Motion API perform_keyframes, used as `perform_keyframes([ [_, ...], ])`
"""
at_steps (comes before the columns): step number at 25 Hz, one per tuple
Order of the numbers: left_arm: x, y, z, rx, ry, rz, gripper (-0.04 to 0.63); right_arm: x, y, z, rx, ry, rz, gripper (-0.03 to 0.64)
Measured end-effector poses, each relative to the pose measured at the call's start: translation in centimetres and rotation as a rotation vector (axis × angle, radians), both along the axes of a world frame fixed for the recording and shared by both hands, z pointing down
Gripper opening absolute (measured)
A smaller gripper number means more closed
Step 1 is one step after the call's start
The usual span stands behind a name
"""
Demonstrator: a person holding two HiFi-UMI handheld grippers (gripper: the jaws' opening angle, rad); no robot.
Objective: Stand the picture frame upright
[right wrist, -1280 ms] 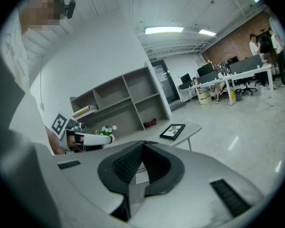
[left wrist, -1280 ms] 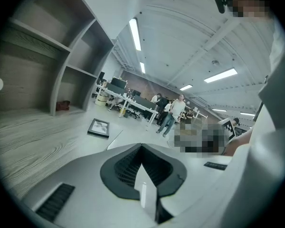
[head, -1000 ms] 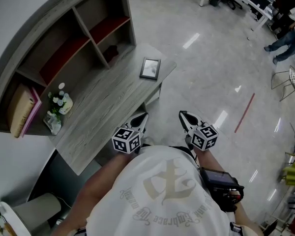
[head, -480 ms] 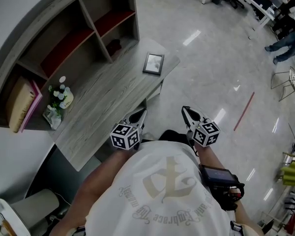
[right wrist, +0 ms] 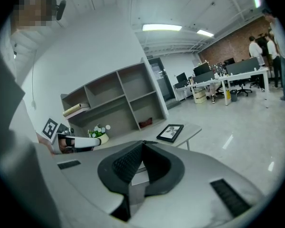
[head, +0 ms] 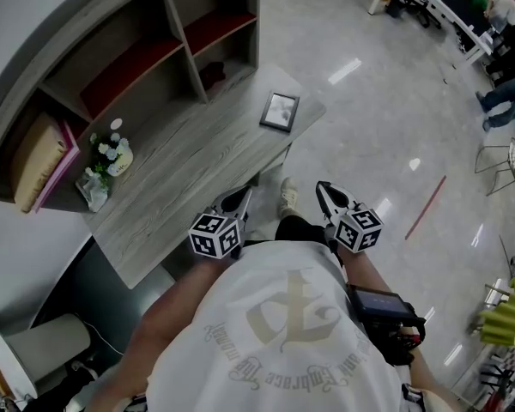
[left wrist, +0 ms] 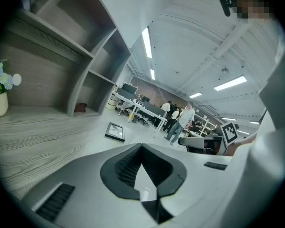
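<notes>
A small dark picture frame (head: 280, 111) lies flat near the far right corner of the grey wooden desk (head: 180, 178); it also shows as the frame (left wrist: 116, 131) in the left gripper view and the frame (right wrist: 170, 132) in the right gripper view. My left gripper (head: 240, 200) is shut and empty, held at the desk's near edge. My right gripper (head: 324, 192) is shut and empty too, off the desk over the floor. Both are well short of the frame.
A grey shelf unit (head: 129, 50) stands along the back of the desk, with a small dark object (head: 213, 75) in one bay and books (head: 39, 157) at its left. A white flower pot (head: 112, 154) sits on the desk. People (left wrist: 180, 120) and office tables stand far off.
The view has shifted: the desk and frame now sit slightly farther right and lower in the head view. Both grippers stay shut and close together near the desk's edge.
</notes>
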State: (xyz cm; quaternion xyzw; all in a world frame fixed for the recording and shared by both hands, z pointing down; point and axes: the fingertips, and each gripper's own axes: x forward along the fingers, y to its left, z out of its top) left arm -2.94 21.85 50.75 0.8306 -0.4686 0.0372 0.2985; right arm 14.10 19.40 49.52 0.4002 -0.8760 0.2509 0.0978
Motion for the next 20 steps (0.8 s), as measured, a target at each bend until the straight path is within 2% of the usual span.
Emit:
perform_keyframes([
  [14,-2.7,-6.0,1.6,-0.045,-0.035,-0.082,0.005,-2.2,-7.7,2.1,-0.034,-0.029,-0.062,0.003],
  [20,-2.7,-10.2,1.8,-0.057,-0.055,-0.082,0.005,-3.2,-12.4,2.5,-0.024,0.01,-0.104,0.005],
])
